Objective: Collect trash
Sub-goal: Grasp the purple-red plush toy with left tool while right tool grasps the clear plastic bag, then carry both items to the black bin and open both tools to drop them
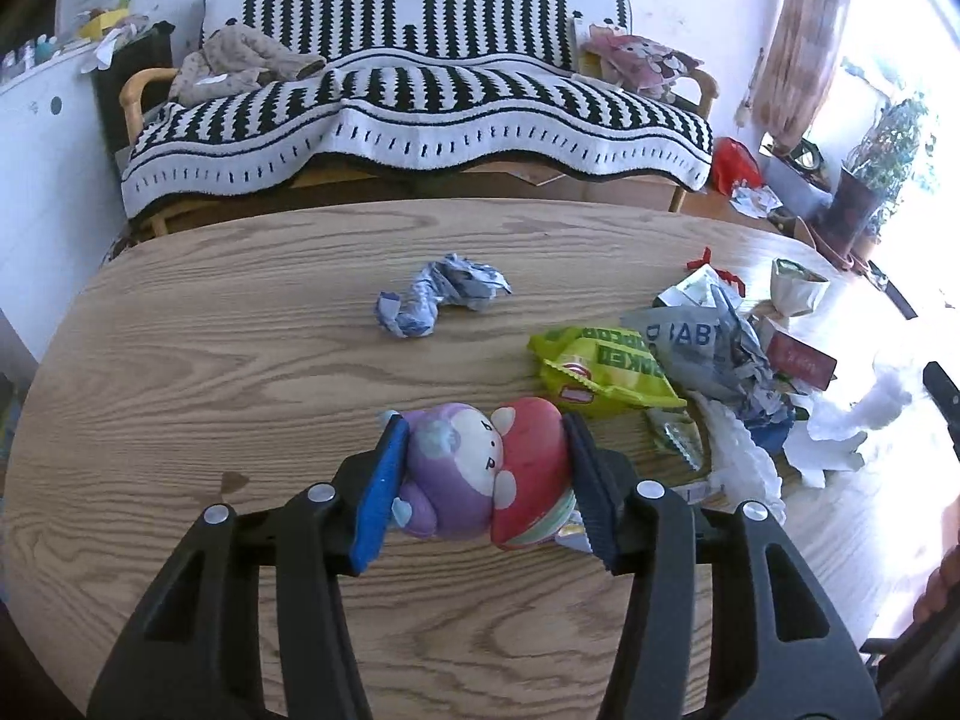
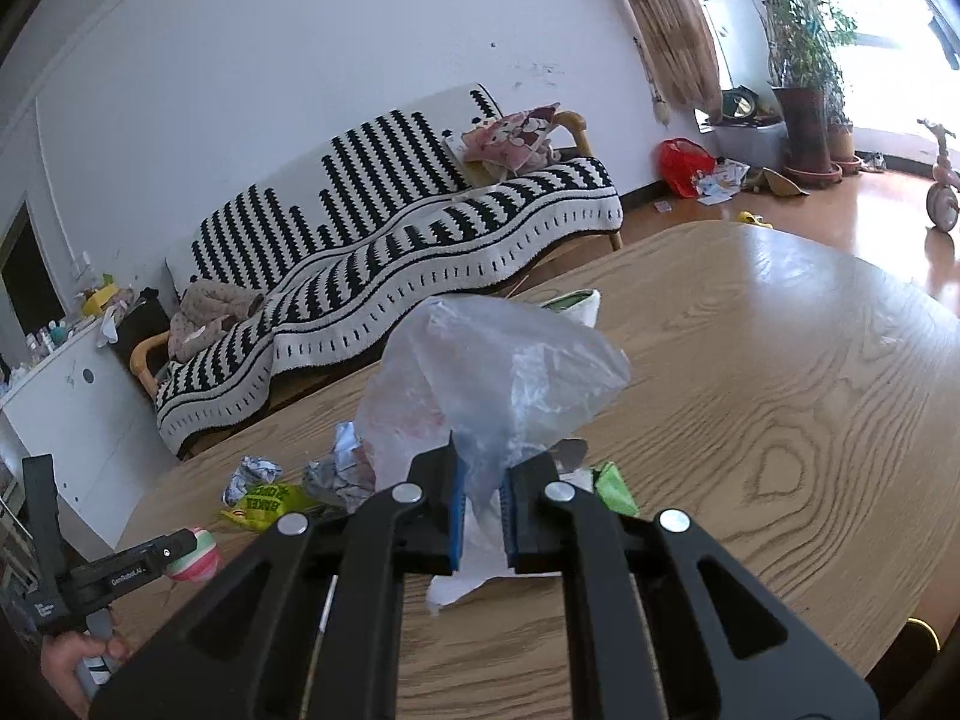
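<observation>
My left gripper (image 1: 483, 438) is shut on a small plush toy (image 1: 480, 468), purple body with a red cap, just above the wooden table (image 1: 240, 360). My right gripper (image 2: 480, 480) is shut on a clear plastic bag (image 2: 486, 372) that bulges up above the fingers. A crumpled blue-white paper (image 1: 441, 294) lies mid-table. A yellow-green snack wrapper (image 1: 600, 369), a grey crumpled bag (image 1: 714, 348), white tissue (image 1: 840, 426) and other scraps form a pile at the right. The left gripper with the toy shows at the lower left of the right wrist view (image 2: 192, 549).
A sofa (image 1: 420, 96) with a black-and-white blanket stands behind the table. A red bag (image 2: 684, 165) and papers lie on the floor by potted plants (image 2: 804, 90). A white cabinet (image 2: 66, 414) stands at the left. The right half of the table (image 2: 780, 390) is bare wood.
</observation>
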The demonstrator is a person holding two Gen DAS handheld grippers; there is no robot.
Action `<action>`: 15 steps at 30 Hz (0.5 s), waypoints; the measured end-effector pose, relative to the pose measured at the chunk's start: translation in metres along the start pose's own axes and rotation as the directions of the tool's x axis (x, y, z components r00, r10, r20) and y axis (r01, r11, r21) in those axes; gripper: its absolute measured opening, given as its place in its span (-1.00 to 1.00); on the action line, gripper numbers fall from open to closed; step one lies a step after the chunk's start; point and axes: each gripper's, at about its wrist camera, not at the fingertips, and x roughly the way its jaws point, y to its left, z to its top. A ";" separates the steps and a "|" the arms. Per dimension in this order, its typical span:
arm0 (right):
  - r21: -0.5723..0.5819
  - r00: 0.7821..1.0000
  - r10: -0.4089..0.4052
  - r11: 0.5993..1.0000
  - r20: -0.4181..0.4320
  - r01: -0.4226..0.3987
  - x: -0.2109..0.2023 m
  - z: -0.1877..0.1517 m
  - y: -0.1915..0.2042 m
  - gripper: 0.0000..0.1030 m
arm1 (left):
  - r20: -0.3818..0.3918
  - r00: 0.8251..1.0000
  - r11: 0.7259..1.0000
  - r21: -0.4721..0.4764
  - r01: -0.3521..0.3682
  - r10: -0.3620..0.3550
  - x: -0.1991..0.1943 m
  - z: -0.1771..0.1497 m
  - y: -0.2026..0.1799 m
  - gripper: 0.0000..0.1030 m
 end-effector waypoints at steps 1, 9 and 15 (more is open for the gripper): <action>-0.002 1.000 0.002 1.000 0.001 -0.002 -0.001 -0.001 0.002 -0.81 | -0.001 1.000 1.000 -0.001 0.000 0.000 0.000 0.000 0.002 0.00; -0.025 1.000 0.011 1.000 -0.015 -0.011 0.002 -0.003 0.012 -0.81 | -0.004 1.000 1.000 -0.009 0.004 -0.004 -0.002 -0.001 0.010 0.00; -0.050 1.000 0.012 0.999 0.022 -0.011 -0.007 -0.002 0.020 -0.81 | 0.031 0.999 1.000 -0.008 0.013 -0.013 -0.012 0.000 0.008 0.00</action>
